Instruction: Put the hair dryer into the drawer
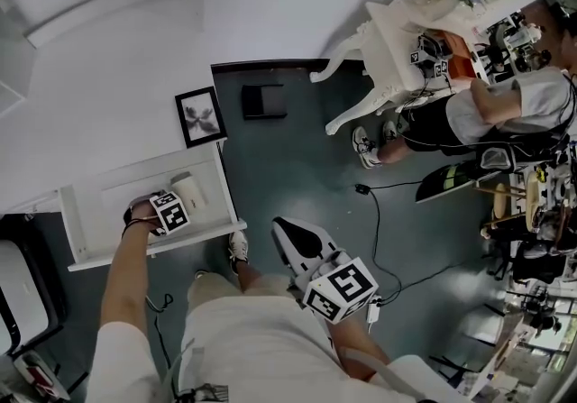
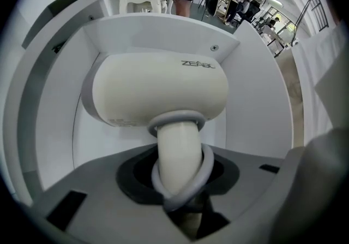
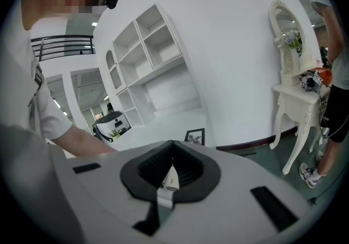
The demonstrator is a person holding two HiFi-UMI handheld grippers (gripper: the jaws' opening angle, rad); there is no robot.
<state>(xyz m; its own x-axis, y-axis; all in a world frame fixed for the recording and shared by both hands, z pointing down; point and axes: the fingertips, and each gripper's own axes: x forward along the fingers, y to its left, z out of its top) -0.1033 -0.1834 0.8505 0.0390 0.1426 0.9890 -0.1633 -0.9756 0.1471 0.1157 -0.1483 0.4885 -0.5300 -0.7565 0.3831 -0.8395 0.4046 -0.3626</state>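
Observation:
The cream hair dryer (image 2: 158, 90) lies inside the open white drawer (image 2: 256, 90), its body toward the drawer's back wall. My left gripper (image 2: 180, 183) points straight down and is shut on the dryer's handle (image 2: 177, 150), with a grey cord loop around it. In the head view the left gripper (image 1: 168, 212) sits in the drawer (image 1: 149, 248) beside the hair dryer (image 1: 189, 192). My right gripper (image 1: 290, 232) hangs over the dark floor, away from the drawer. Its jaws (image 3: 172, 169) stand together, holding nothing.
A framed picture (image 1: 200, 116) and a black box (image 1: 262, 101) stand on the floor by the wall. Farther right are a white dressing table (image 1: 397, 41), a seated person (image 1: 487, 113) and a cable (image 1: 374, 212) on the floor. My own shoe (image 1: 238, 248) is beside the drawer front.

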